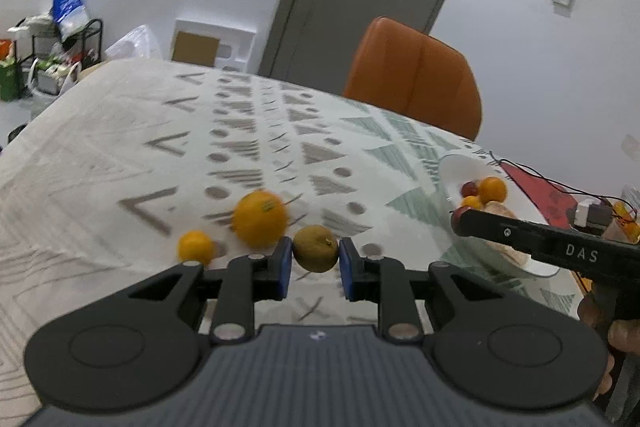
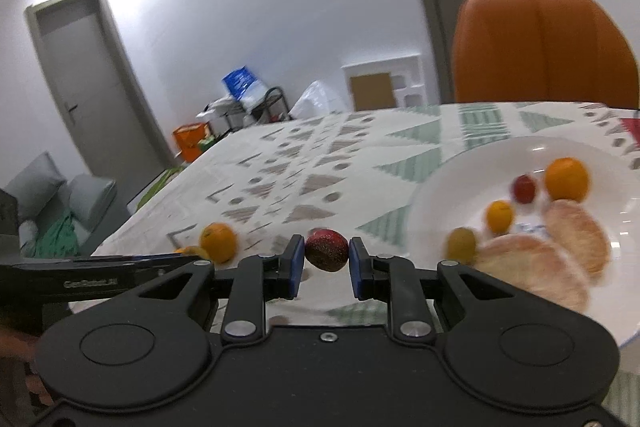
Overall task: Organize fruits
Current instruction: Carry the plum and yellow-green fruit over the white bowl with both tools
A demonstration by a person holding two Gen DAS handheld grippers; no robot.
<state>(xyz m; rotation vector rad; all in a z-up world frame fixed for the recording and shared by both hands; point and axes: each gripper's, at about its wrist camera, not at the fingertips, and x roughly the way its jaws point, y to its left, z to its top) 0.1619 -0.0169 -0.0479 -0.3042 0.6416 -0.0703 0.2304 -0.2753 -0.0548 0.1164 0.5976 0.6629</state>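
Left wrist view only: left tool point(image 1: 315, 263) clamped on a brownish-green fruit point(image 1: 315, 247), both blue pads touching its sides. A large orange point(image 1: 260, 224) and a small orange point(image 1: 195, 247) sit on the worktop point(image 1: 100, 147) just beyond and left of this tool.

Right wrist view only: right tool point(image 2: 323, 267) clamped on a dark red speckled fruit point(image 2: 327, 249), its long axis running pad to pad. White plate point(image 2: 452, 187) lies ahead-right of this tool, holding oranges, a red fruit and peeled pomelo segments point(image 2: 560, 247).

Both tools are held low, pointing roughly level across the worktop.
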